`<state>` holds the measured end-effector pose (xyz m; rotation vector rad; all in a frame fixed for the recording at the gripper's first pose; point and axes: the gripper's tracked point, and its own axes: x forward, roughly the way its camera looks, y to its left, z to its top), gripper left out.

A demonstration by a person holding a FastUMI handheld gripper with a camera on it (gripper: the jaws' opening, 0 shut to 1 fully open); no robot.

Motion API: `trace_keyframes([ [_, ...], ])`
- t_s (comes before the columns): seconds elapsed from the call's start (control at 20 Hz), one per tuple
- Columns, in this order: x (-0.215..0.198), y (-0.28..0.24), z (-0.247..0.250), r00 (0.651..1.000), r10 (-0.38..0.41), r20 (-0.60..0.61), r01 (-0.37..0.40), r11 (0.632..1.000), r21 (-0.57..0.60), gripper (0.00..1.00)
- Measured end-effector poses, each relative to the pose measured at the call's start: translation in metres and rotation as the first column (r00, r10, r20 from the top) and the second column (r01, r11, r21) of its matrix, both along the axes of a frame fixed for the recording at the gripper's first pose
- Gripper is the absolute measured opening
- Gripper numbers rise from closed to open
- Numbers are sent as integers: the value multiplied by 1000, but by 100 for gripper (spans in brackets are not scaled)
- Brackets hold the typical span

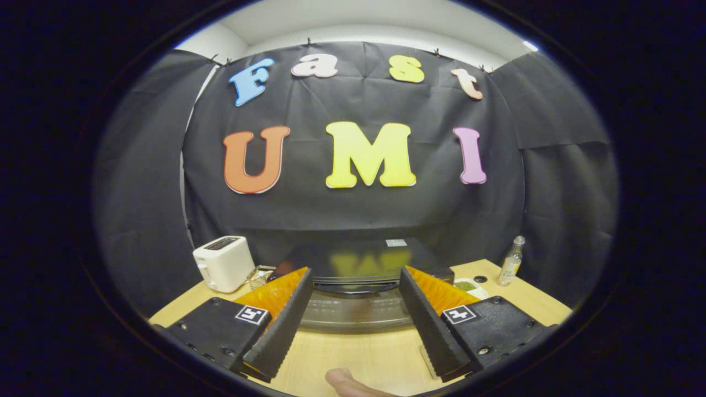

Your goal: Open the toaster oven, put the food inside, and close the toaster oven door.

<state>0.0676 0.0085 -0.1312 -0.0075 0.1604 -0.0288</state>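
Gripper (354, 278): held above the near part of the table, fingers spread wide and holding nothing. The gap between them frames the front of the oven. Each finger body carries a small square marker on its upper face.

Toaster oven (361, 263): black, low and wide, standing on the table just ahead of and between the fingers. Its top is glossy and mirrors the wall behind. The glass door (353, 311) faces the gripper and appears closed; a dark handle (356, 288) runs along its upper edge.

Table (364, 353): light wood surface, bare in the stretch between the fingers and the oven front.

Toaster (224, 263): white, slot-type, upright on the table to the left of the oven, beyond the left finger.

Small clear item (258, 277): sits between the toaster and the oven, partly hidden by the left finger; its kind cannot be told.

Dish with green food (468, 286): white, just right of the oven, partly behind the right finger.

Bottle (511, 261): small, clear, upright, near the right end of the table, well right of the oven. A small dark round item (480, 279) lies on the table between it and the dish.

Fingertip (345, 381): of a person, at the near table edge, below the gap between the gripper fingers.
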Motion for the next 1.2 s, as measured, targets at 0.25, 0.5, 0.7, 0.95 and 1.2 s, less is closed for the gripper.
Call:
trace_keyframes([
  [0.25, -104, -32, 60, 995, -40, 91, 45, 997, -56, 100],
  [0.5, -186, -62, 79, 992, -68, 105, 66, 998, 26, 99],
  [0.7, -222, -70, 124, 975, -22, 222, 31, 999, -39, 99],
  [0.95, -247, -62, 127, 974, 29, 226, -5, 994, -107, 100],
  [1.2, -245, -71, 127, 975, 0, 223, 23, 995, -101, 100],
])
